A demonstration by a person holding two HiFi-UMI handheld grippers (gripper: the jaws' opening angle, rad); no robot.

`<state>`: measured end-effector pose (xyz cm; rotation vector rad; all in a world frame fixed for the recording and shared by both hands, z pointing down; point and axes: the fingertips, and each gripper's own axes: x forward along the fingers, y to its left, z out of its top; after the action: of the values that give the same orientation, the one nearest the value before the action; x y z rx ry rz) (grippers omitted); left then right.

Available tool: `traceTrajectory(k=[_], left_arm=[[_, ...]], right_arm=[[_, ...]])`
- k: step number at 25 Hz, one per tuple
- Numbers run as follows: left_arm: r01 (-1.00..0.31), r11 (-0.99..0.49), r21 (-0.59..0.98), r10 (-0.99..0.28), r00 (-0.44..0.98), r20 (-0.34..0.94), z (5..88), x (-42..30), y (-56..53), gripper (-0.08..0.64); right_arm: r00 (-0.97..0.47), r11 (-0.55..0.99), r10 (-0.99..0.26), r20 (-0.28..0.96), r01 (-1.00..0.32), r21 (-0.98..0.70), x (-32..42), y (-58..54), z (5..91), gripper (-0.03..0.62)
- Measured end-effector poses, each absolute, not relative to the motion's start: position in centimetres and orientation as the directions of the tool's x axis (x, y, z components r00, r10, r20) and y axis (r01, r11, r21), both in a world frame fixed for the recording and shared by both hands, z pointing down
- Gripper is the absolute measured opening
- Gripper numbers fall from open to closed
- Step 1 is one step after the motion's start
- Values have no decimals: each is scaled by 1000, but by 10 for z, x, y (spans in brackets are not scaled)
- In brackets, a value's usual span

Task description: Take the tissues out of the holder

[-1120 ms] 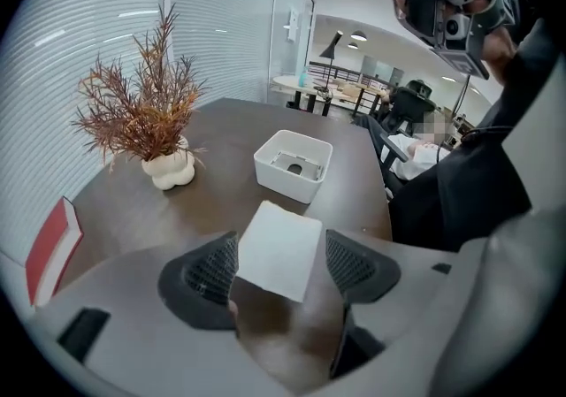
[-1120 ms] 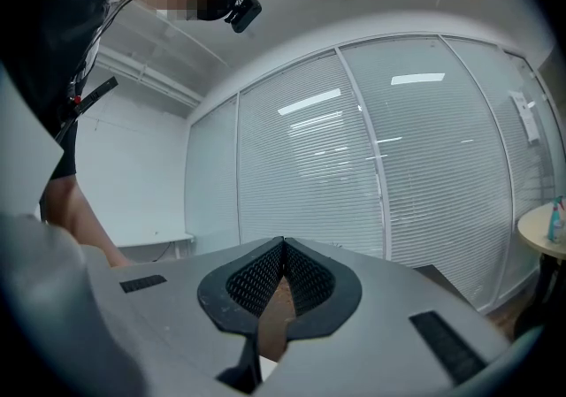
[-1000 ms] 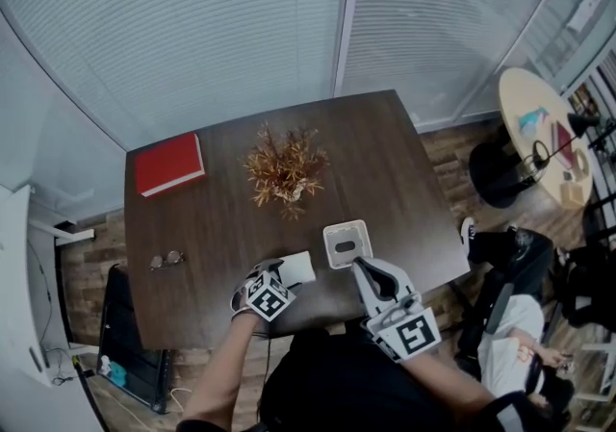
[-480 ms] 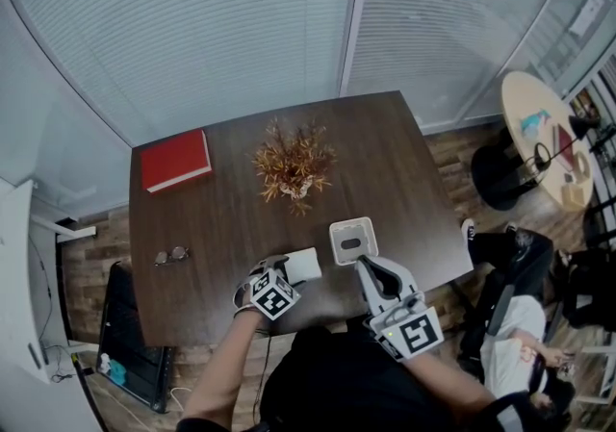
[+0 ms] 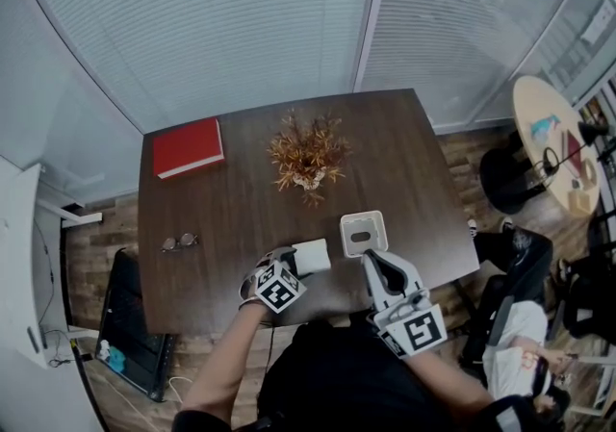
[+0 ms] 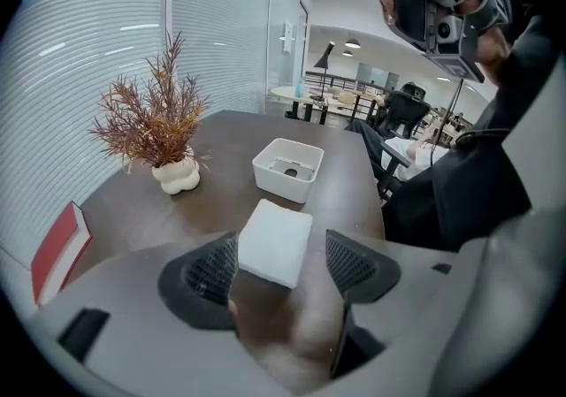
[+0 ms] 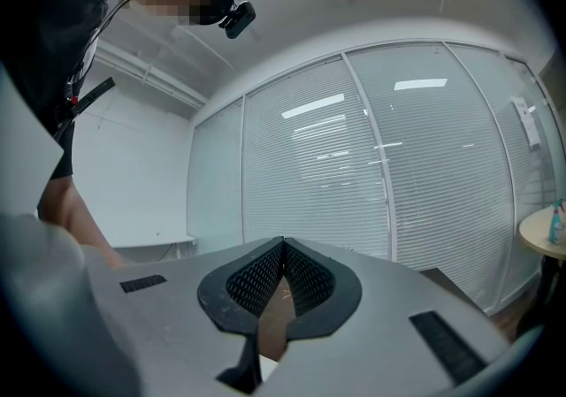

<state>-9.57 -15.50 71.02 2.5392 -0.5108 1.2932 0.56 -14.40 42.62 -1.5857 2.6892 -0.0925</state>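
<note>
Only the view shifted. The tissue stack (image 6: pixel 275 240) lies at the holder's (image 6: pixel 288 168) 8 o'clock, between the spread left gripper (image 6: pixel 279 273). The right gripper (image 7: pixel 283 276) is pressed together, empty. Likely next: withdraw.

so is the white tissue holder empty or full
Empty: the white square plastic holder shows a bare floor; the white tissue stack sits outside it.

A dark brown wooden table (image 5: pixel 231 218) seen from above, with a red book (image 5: pixel 189 147) lying flat at its far left corner and a dried rust-coloured plant (image 5: pixel 308 153) in a small white pot near the middle. Near the left edge lies a pair of eyeglasses (image 5: pixel 180 242). Toward the near edge, a white open-topped holder (image 5: pixel 364 233) (square, its inside bare) stands just beside a flat white stack of tissues (image 5: pixel 312 255).
</note>
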Motion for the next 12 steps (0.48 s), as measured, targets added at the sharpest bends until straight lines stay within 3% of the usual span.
traceTrajectory(k=[4, 5, 6, 7, 9, 12], left_arm=[[-469, -880, 72, -242, 575, 782, 702, -101, -160, 307], [-478, -874, 86, -255, 603, 756, 695, -101, -161, 230], [-477, -871, 116, -258, 647, 718, 684, -99, -159, 72], [-467, -870, 162, -254, 703, 664, 672, -95, -154, -2], [-460, -854, 244, -274, 795, 541, 648, -90, -145, -2], [-568, -788, 236, -452, 795, 404, 614, -99, -147, -2]], right_arm=[[-484, 483, -875, 6, -874, -50, 0, -143, 425, 9], [-481, 480, -877, 9, -876, -42, -1, -142, 426, 9], [-478, 478, -878, 12, -878, -36, -2, -141, 427, 9], [-477, 476, -879, 14, -879, -32, -4, -140, 427, 9], [-471, 471, -882, 22, -882, -25, -7, -138, 429, 9], [-457, 457, -889, 27, -889, -8, -11, -138, 431, 9]])
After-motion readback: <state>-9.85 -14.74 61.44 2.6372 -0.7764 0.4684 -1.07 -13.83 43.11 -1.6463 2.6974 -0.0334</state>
